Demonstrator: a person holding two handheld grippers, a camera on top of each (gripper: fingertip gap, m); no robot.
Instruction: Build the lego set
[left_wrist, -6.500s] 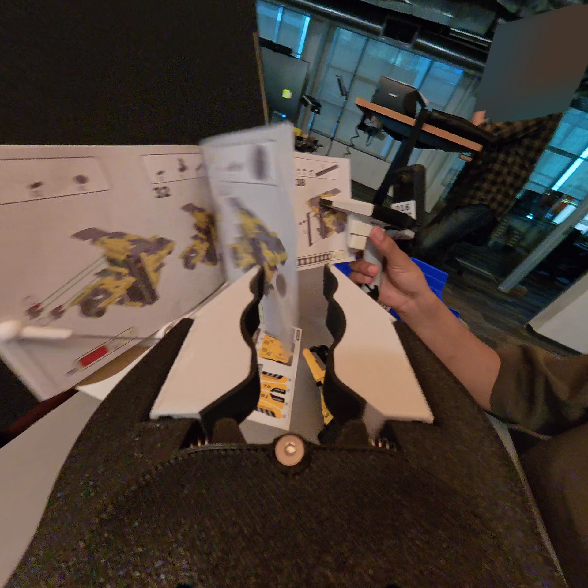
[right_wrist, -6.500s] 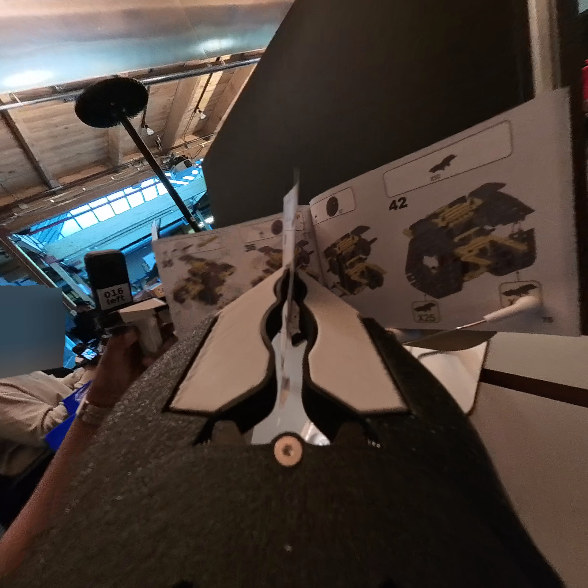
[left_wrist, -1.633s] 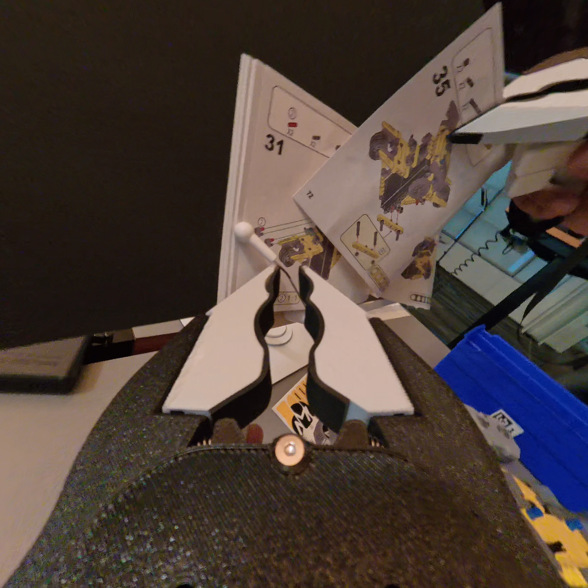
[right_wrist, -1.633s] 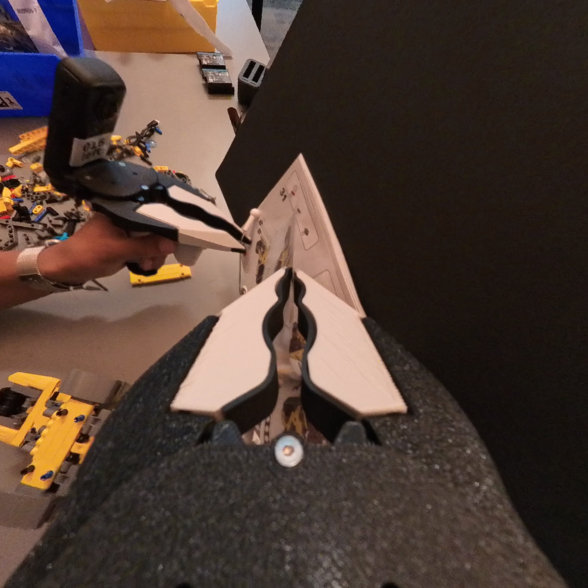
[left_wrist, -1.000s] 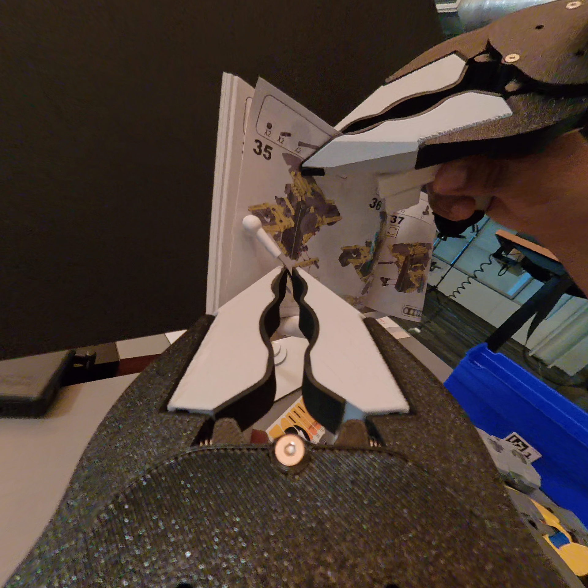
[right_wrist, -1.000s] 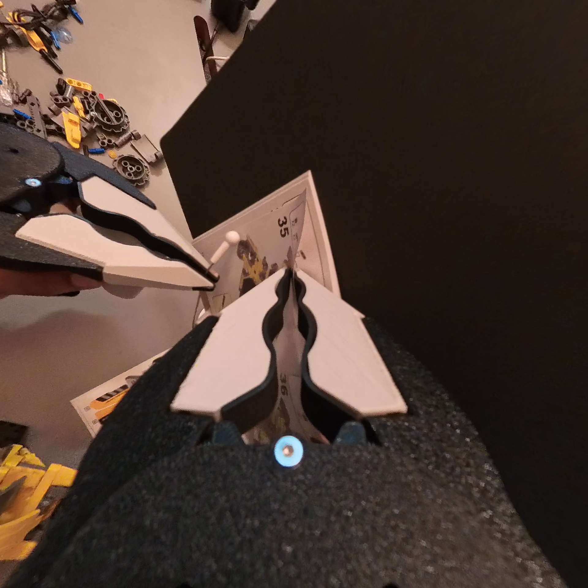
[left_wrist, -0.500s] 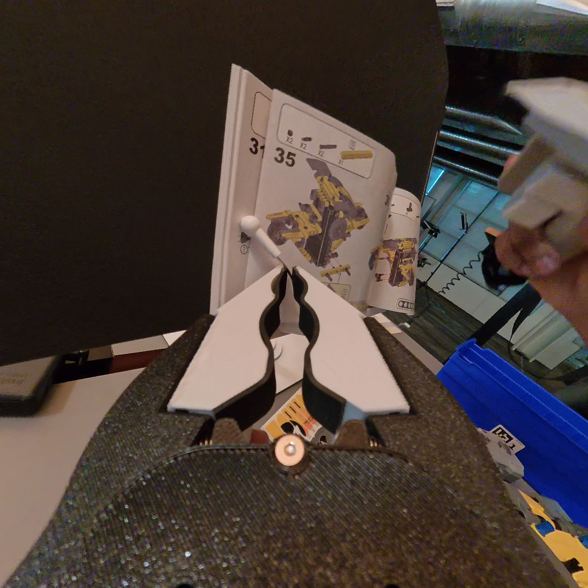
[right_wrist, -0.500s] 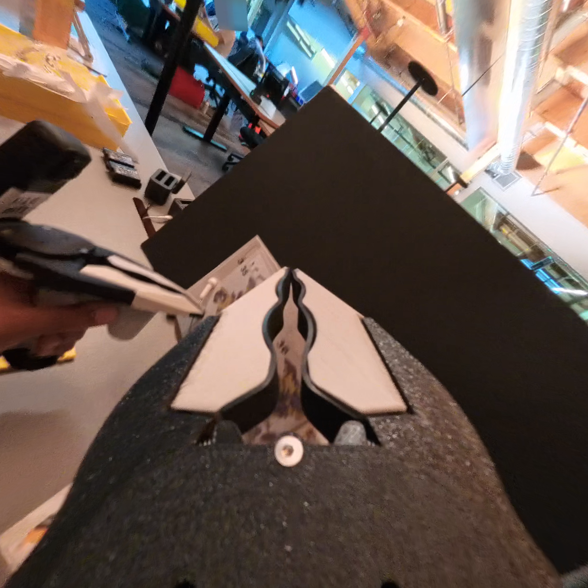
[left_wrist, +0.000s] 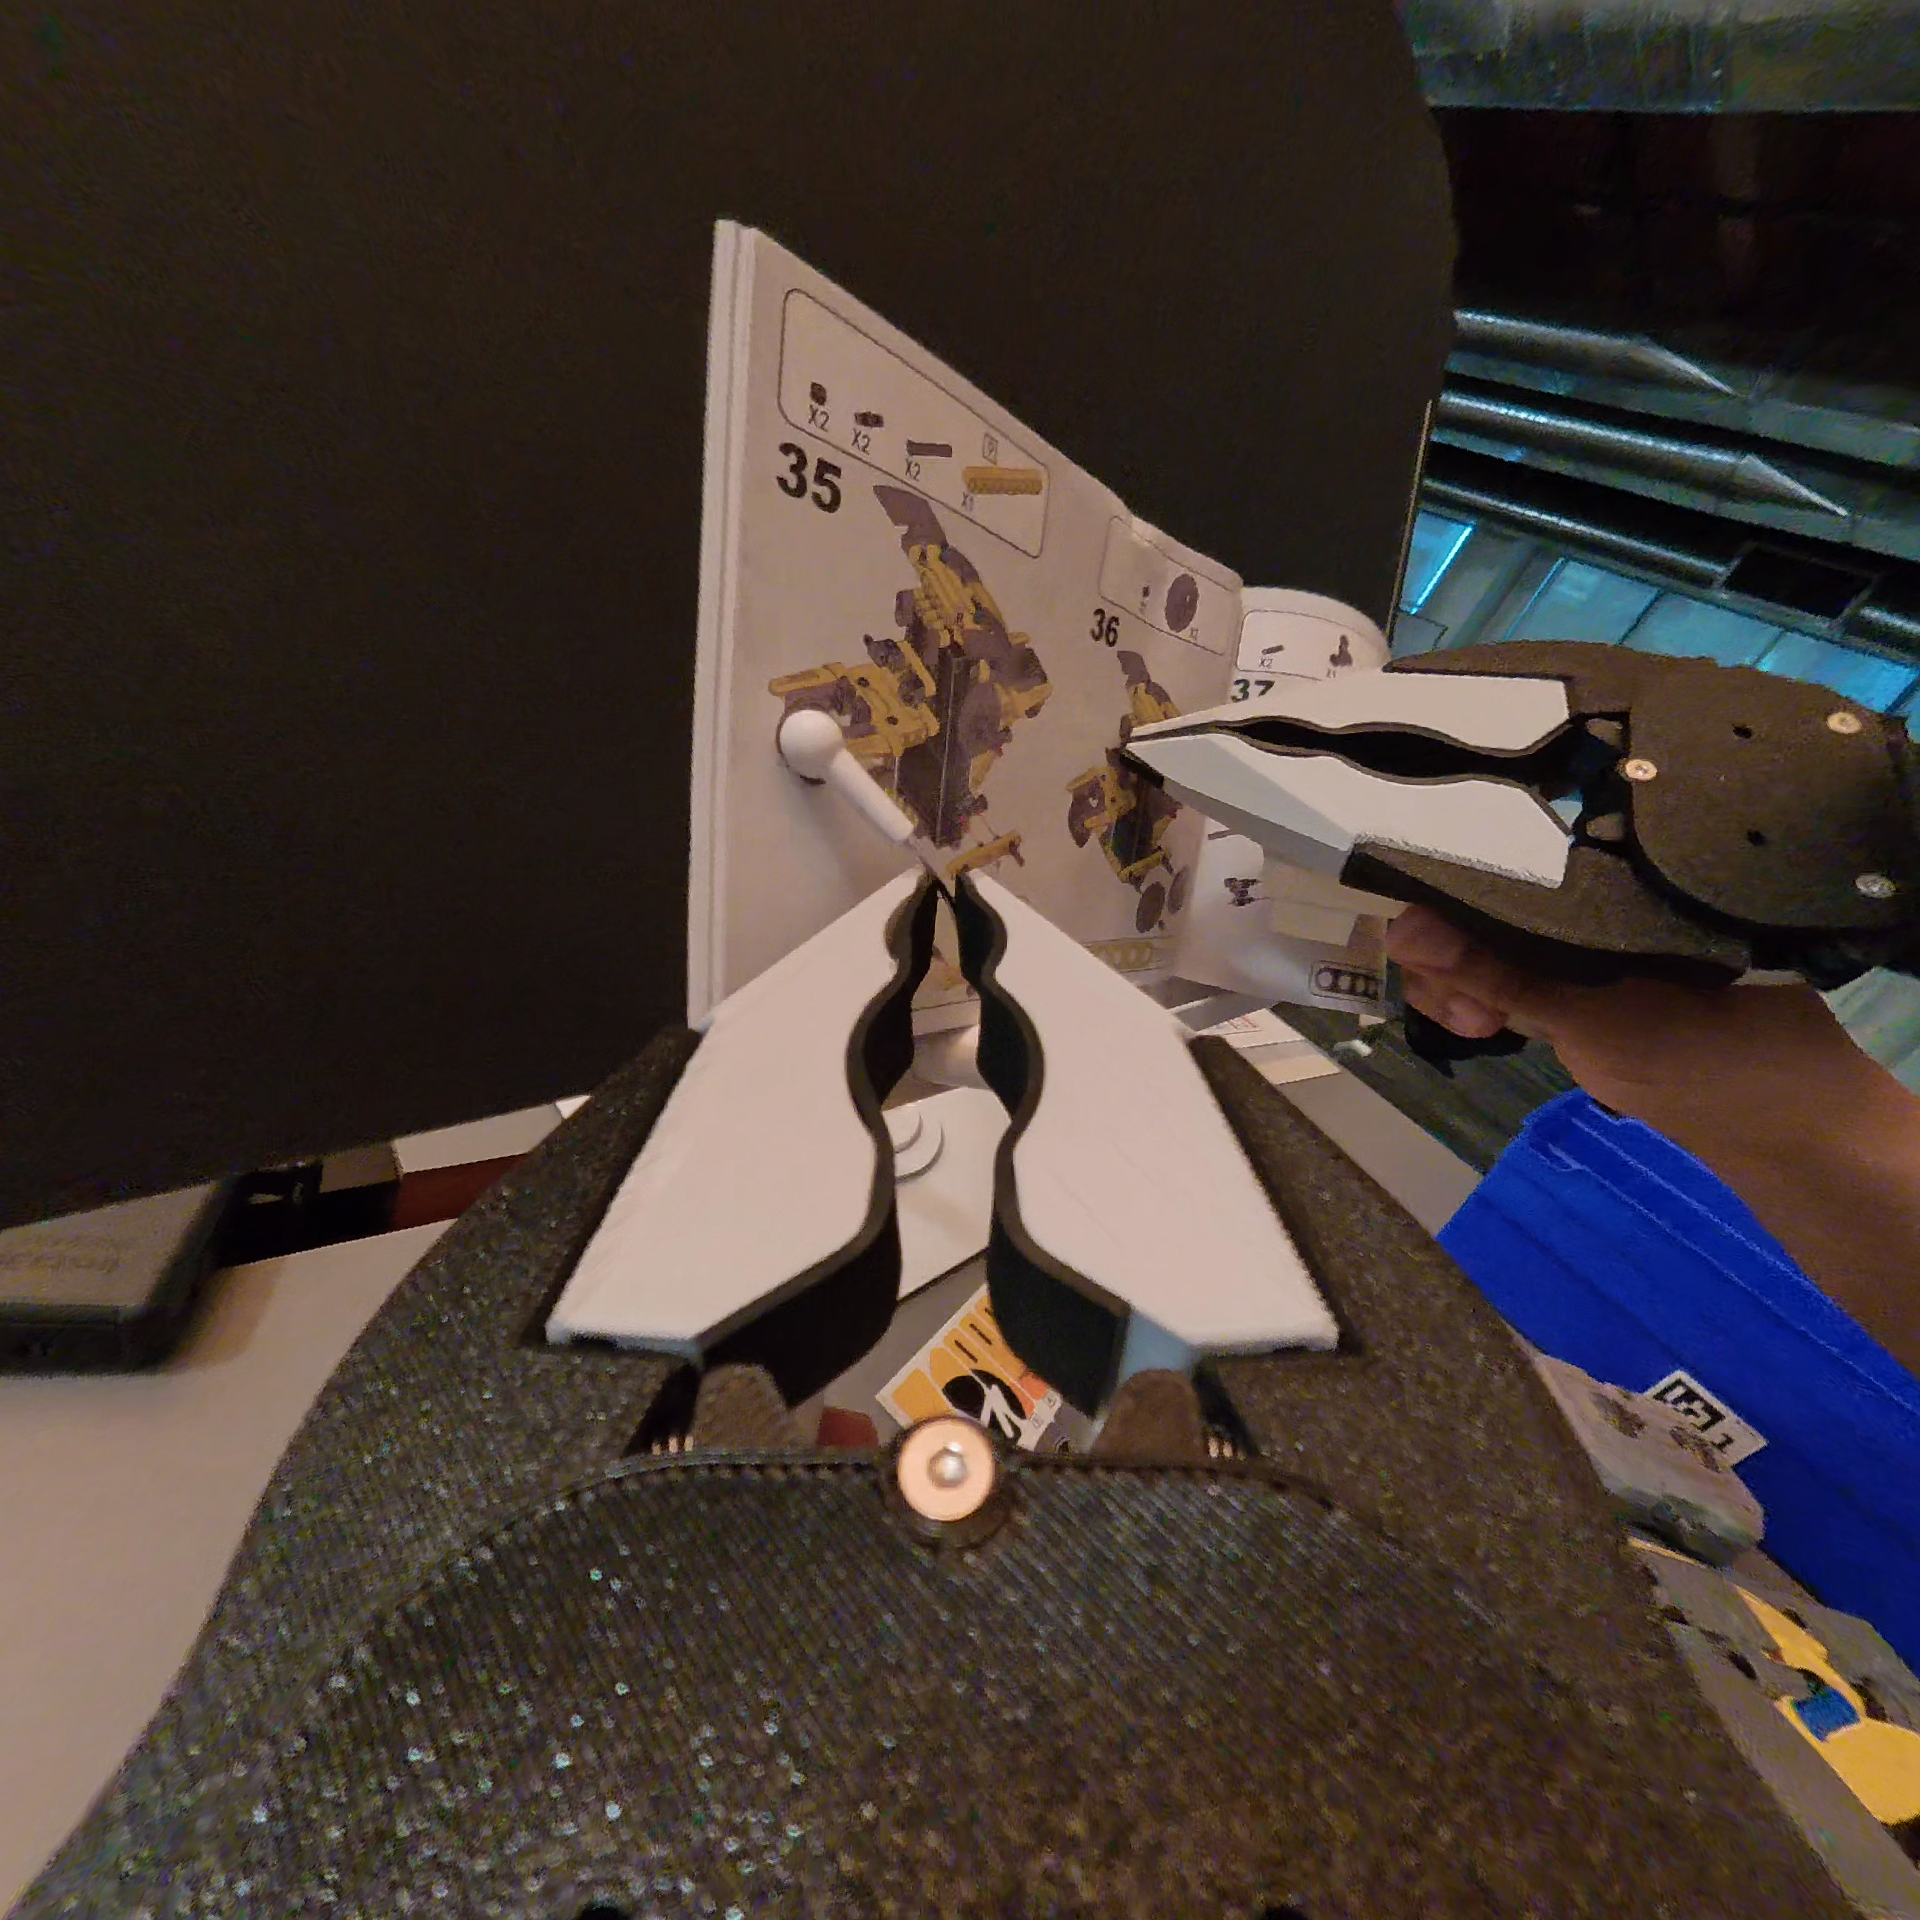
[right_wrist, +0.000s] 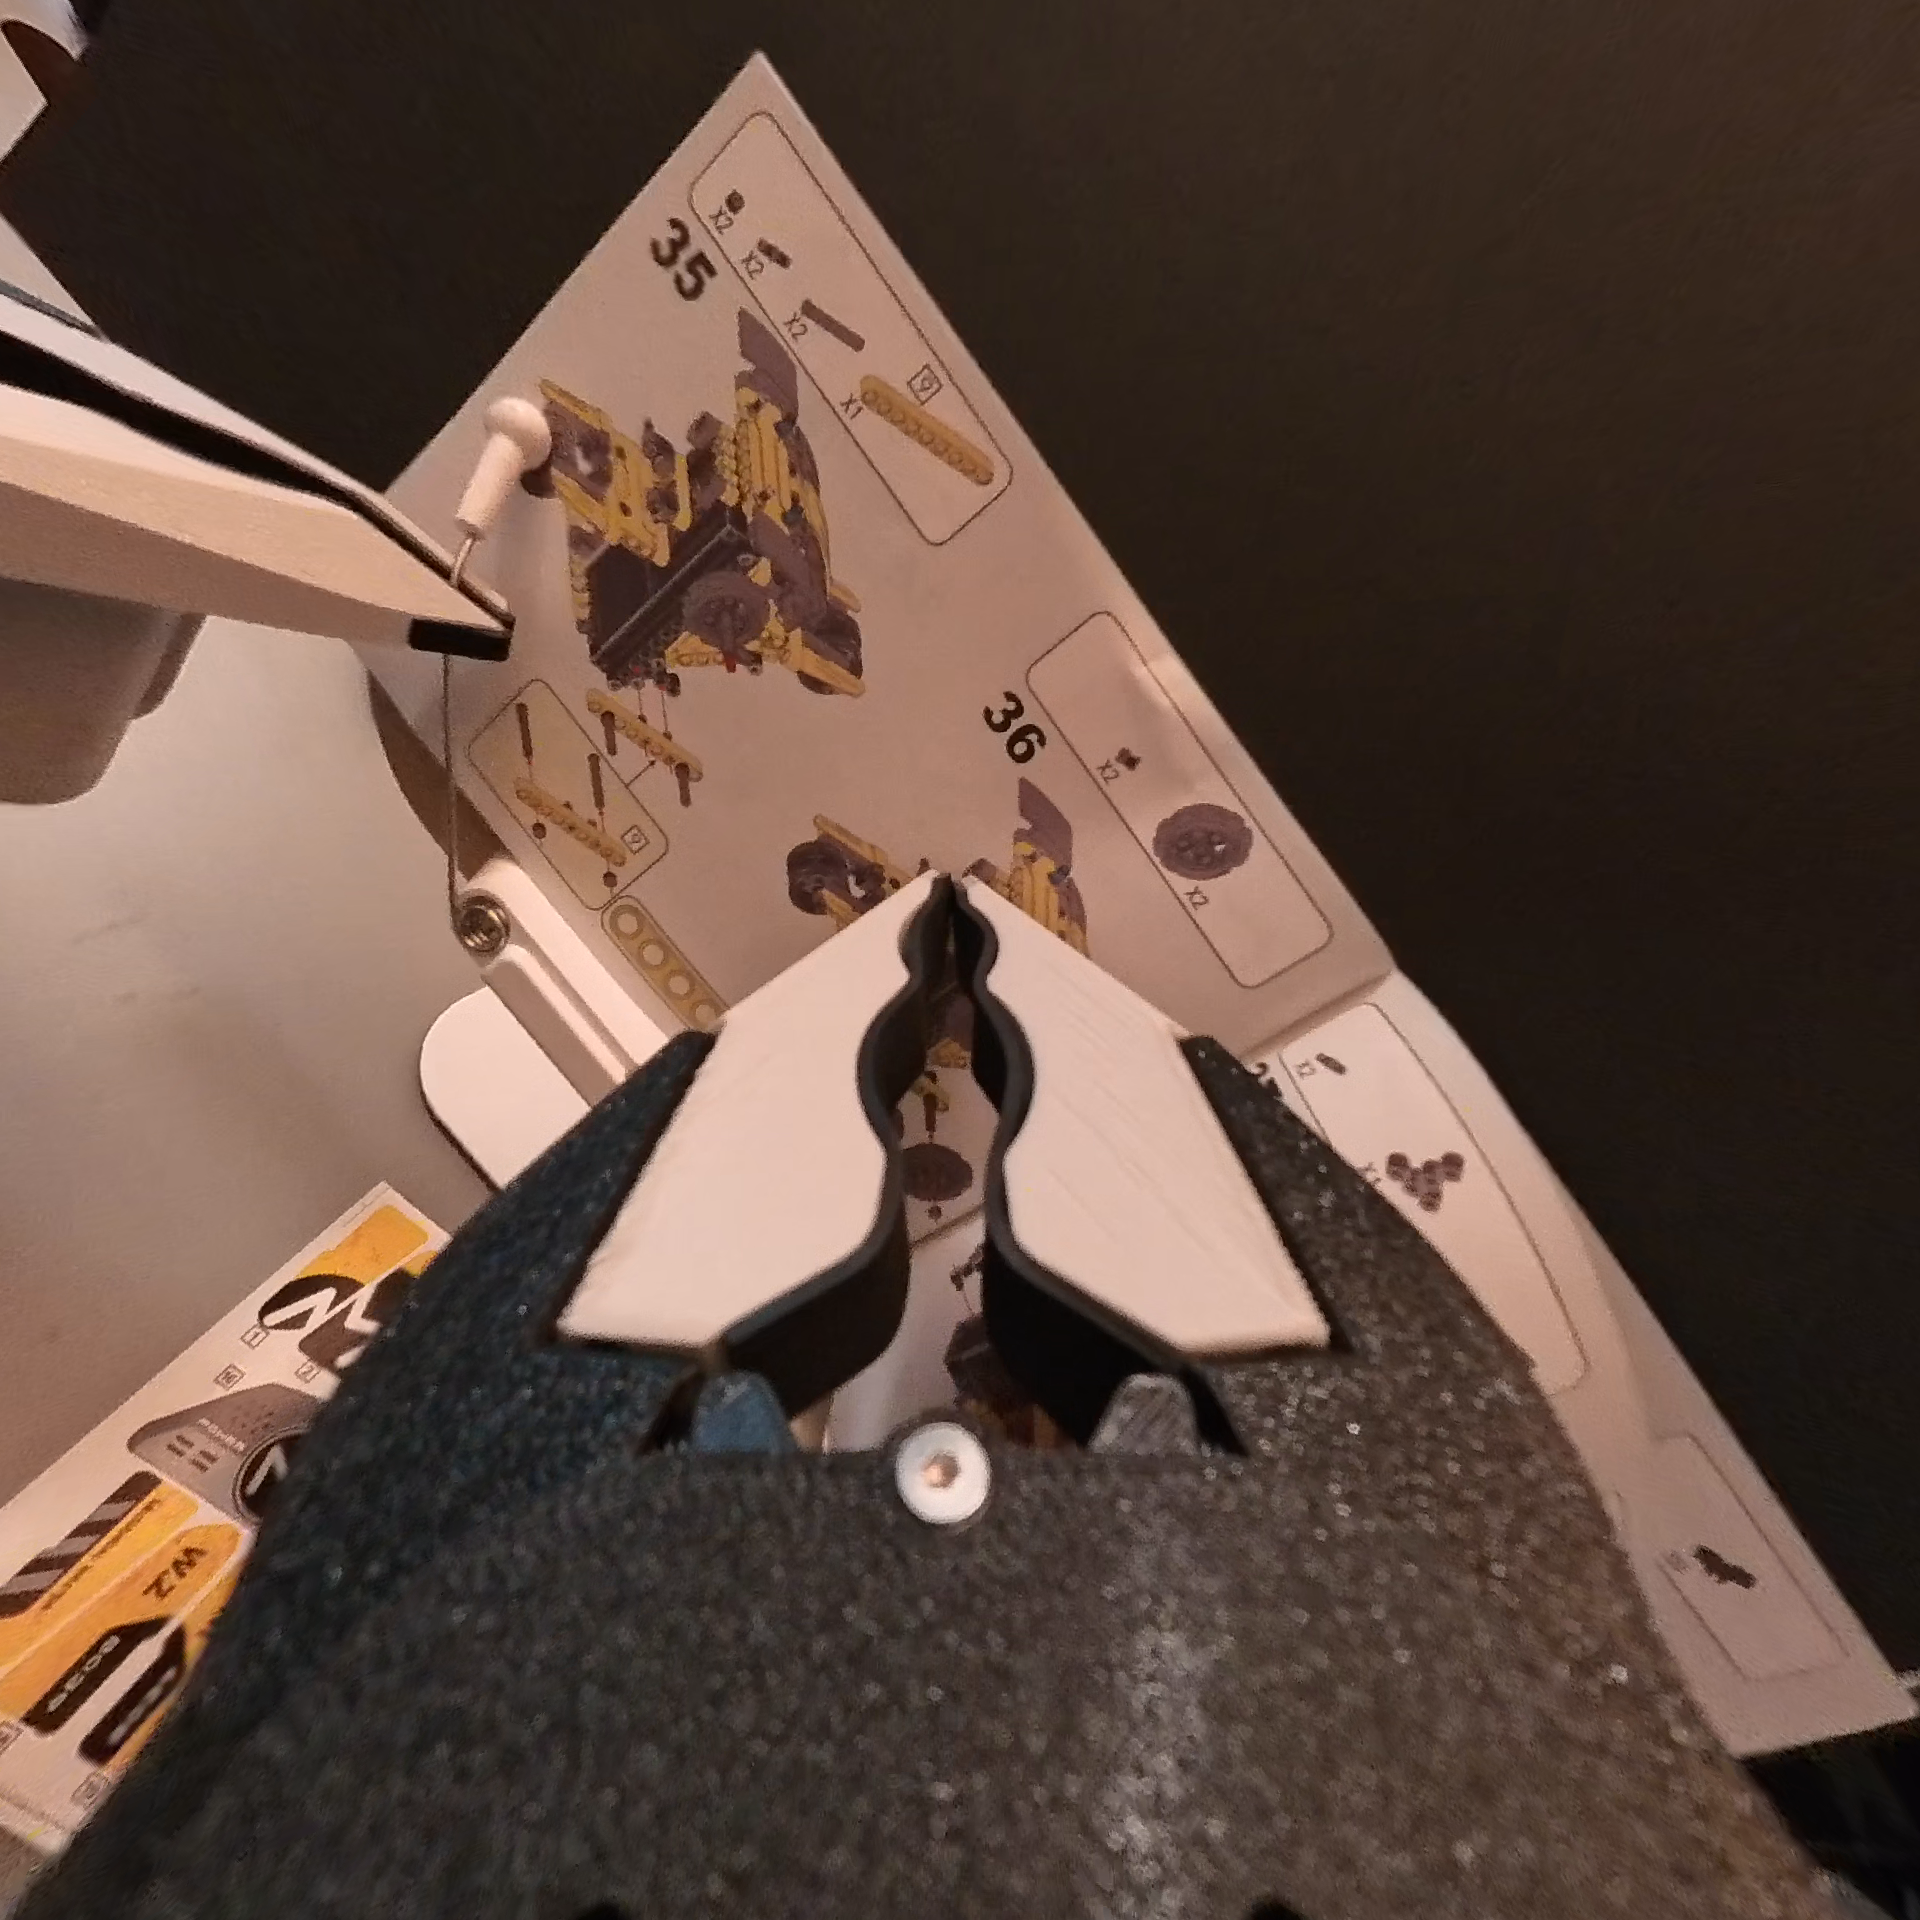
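Instruction booklet (left_wrist: 935, 623) pages stand upright on a white book stand (right_wrist: 520, 966), opened to building steps for a yellow and grey toy vehicle, with a black board (left_wrist: 364, 520) right behind them. A thin wire page-holder arm (right_wrist: 450, 748) rises from the stand's base, and its white ball-ended tip (left_wrist: 821, 753) lies against the left part of the open page.

Left gripper (left_wrist: 940, 883) has its two white fingers pressed together at the tips, pinching that wire arm just below its white sleeve (the right wrist view shows the wire passing between the closed tips (right_wrist: 488, 623)). Right gripper (right_wrist: 951, 883) has its tips closed too, or all but closed, against the lower right part of the open page (right_wrist: 1039, 727); whether paper is actually caught between them cannot be made out. From the left wrist view this gripper (left_wrist: 1132, 743) reaches in from the right, held in a person's hand (left_wrist: 1475, 987), its tips at the page.

On the grey table (right_wrist: 208, 935) before the stand lies a yellow and black sticker sheet (right_wrist: 135, 1455). To the right sits a blue bin (left_wrist: 1662, 1299), with some loose building pieces (left_wrist: 1808, 1704) near it.
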